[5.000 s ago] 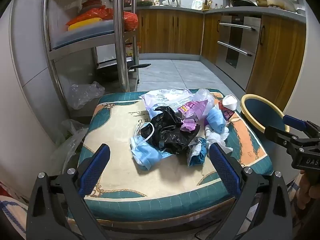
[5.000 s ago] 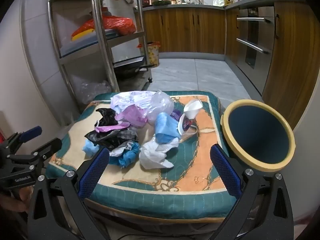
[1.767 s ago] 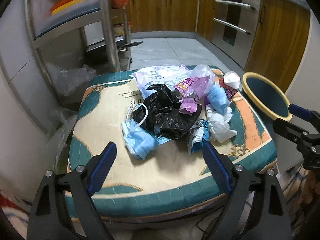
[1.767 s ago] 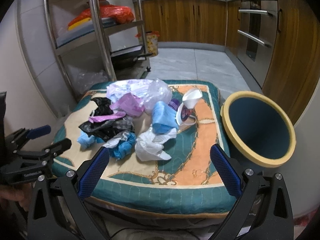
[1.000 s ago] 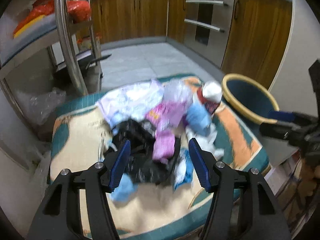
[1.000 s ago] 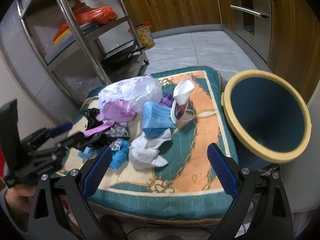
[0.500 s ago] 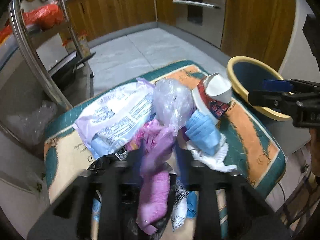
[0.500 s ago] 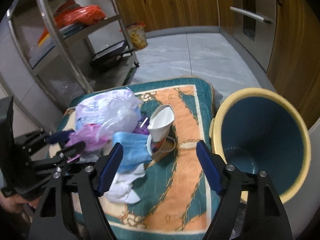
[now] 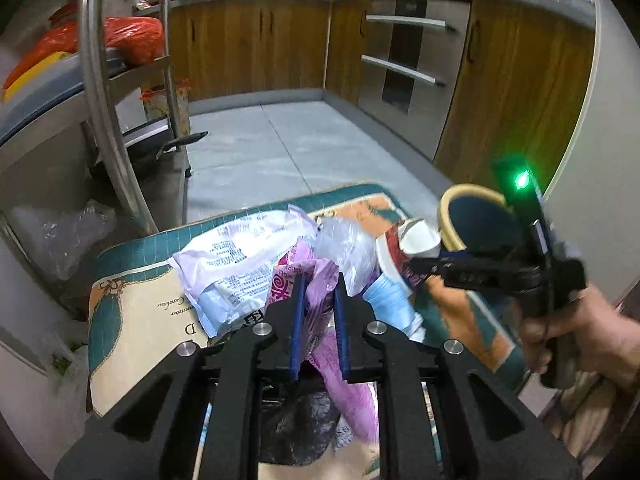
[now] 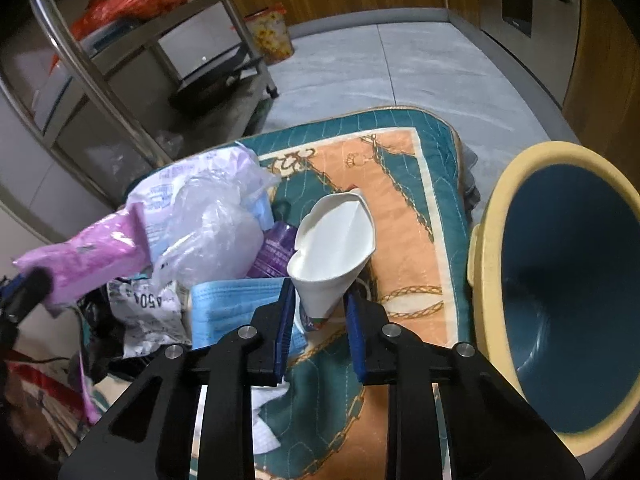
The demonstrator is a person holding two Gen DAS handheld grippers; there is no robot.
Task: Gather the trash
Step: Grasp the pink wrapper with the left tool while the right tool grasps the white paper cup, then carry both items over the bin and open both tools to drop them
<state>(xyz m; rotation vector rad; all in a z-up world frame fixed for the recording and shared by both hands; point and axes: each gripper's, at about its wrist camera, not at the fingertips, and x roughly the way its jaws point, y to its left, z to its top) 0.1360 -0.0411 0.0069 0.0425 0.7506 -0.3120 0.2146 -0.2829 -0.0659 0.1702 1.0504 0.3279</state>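
Observation:
Trash lies heaped on a teal and orange cushion point(image 9: 132, 320) point(image 10: 404, 200). My left gripper point(image 9: 320, 280) has its jaws closing, and the blue pads press a pink plastic wrapper point(image 9: 316, 272) point(image 10: 80, 256) held above the heap. My right gripper point(image 10: 319, 292) point(image 9: 424, 266) also has its jaws closing, pads against the narrow end of a crushed white paper cup point(image 10: 336, 240) point(image 9: 416, 236). A blue bin with a yellow rim point(image 10: 484, 280) point(image 9: 448, 208) stands just right of the cushion. A blue face mask point(image 10: 232, 308), a clear bag point(image 10: 212, 220) and a black bag point(image 9: 296, 428) lie in the heap.
A steel rack point(image 9: 100, 80) with a red bag on its shelf stands at the left. Wooden cabinets point(image 9: 512, 92) line the back and right, with grey floor tiles point(image 9: 280, 148) between. A person's hand point(image 9: 580, 332) grips the right tool.
Both pairs of jaws went from wide apart to narrow. The left one came in on the pink wrapper and lifted it. The right one dropped onto the paper cup.

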